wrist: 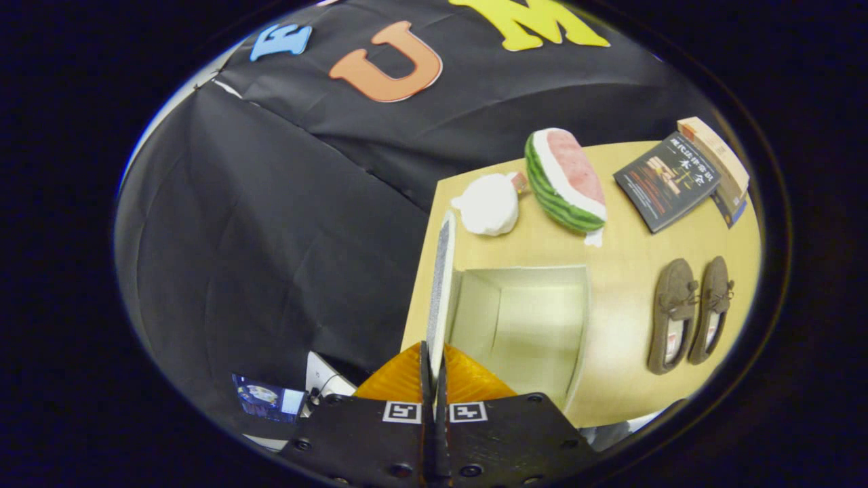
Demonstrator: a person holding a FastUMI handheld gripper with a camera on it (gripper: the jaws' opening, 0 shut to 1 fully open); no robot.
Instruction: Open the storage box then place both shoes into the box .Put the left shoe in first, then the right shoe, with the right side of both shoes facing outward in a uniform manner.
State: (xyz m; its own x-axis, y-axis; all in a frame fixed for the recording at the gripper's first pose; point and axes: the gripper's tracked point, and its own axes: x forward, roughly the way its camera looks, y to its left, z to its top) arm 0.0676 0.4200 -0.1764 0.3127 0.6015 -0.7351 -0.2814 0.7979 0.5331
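Storage box open, lid edge pinched by gripper jaws

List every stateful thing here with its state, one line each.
storage box: open, nothing inside
box lid: swung up, edge between the fingers
gripper: shut on box lid
shoes: paired on table, outside box
books: closed, stacked

open storage box, brown shoes beside
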